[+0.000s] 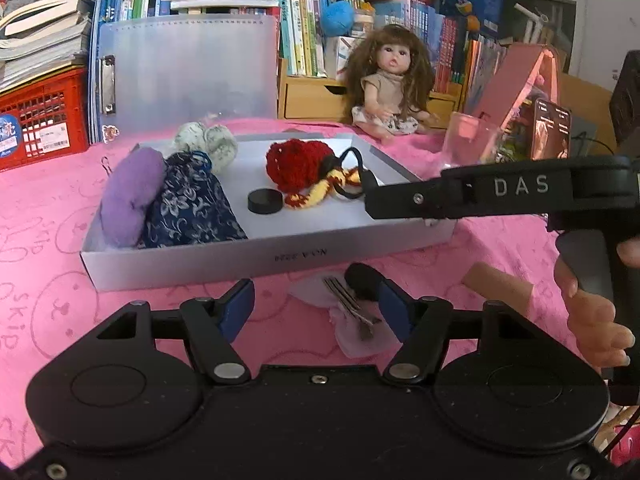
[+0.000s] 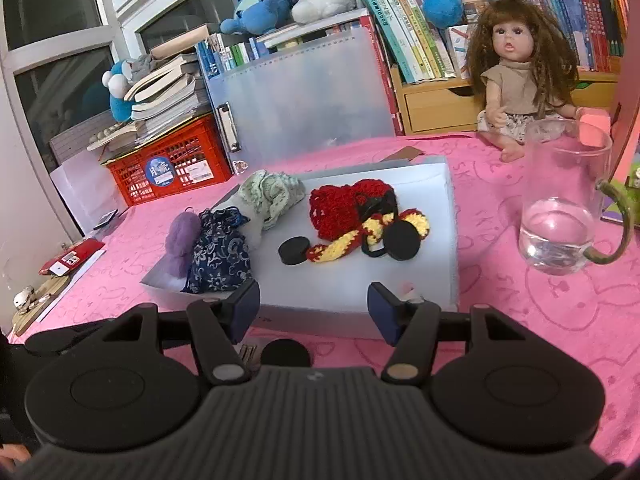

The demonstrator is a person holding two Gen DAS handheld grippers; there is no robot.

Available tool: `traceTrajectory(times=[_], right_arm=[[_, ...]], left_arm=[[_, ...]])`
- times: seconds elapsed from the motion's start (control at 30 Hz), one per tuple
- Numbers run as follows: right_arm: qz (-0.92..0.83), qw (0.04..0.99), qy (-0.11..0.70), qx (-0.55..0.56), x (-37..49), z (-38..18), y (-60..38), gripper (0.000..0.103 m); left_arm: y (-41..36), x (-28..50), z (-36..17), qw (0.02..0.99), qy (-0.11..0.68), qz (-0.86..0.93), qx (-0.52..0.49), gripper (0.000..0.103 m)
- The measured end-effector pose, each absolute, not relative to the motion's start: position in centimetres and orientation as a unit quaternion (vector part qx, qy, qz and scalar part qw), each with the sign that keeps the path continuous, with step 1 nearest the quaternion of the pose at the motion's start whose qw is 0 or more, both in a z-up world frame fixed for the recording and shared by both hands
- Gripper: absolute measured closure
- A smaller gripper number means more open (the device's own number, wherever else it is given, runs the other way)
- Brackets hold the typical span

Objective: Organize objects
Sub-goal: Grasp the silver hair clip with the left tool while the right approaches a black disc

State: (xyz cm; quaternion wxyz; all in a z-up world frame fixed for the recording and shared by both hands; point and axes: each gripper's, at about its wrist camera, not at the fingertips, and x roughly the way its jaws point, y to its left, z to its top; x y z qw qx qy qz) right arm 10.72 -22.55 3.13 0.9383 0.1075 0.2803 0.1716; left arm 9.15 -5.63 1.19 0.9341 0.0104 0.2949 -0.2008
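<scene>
A shallow white box (image 1: 256, 256) (image 2: 450, 216) on the pink cloth holds a purple pouch (image 1: 130, 196), a navy floral pouch (image 1: 192, 208), a pale green knit piece (image 1: 208, 142), a red crochet piece (image 1: 300, 164) with yellow-red straps, and black discs (image 1: 264, 201) (image 2: 402, 242). My left gripper (image 1: 316, 308) is open, low over the cloth in front of the box, above a white cotton pad (image 1: 360, 334) with a metal clip and a black disc (image 1: 362, 280). My right gripper (image 2: 314, 308) is open and empty at the box's near edge; it also shows in the left wrist view (image 1: 370, 200).
A doll (image 1: 390, 84) sits behind the box. A glass pitcher with water (image 2: 560, 208) stands to the right. A translucent file folder (image 1: 184, 72), a red crate (image 1: 44, 116), books and plush toys line the back. Red cards (image 2: 72, 260) lie far left.
</scene>
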Motion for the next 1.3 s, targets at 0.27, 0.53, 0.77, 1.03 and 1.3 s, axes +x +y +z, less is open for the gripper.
traceTrajectory(times=[0.27, 0.53, 0.77, 1.03, 1.3], right_arm=[[0.183, 0.936, 0.282, 0.102, 10.3, 3.1, -22.0, 0.03], [0.195, 0.932, 0.287, 0.1, 9.6, 2.8, -21.7, 0.03], [0.194, 0.931, 0.295, 0.093, 9.3, 2.2, -21.6, 0.03], [0.191, 0.93, 0.304, 0.075, 8.9, 1.5, -21.3, 0.031], [0.201, 0.93, 0.302, 0.054, 8.3, 1.2, -20.6, 0.036]], left_arm=[[-5.9, 9.0, 0.7, 0.929, 0.304, -0.213, 0.006, 0.061], [-5.9, 8.3, 0.9, 0.929, 0.298, -0.221, 0.012, 0.085], [-4.6, 7.9, 1.3, 0.934, 0.292, -0.206, 0.006, 0.086], [-3.7, 7.9, 1.3, 0.934, 0.293, -0.205, 0.001, 0.086], [-4.0, 8.1, 0.9, 0.93, 0.298, -0.216, 0.003, 0.085]])
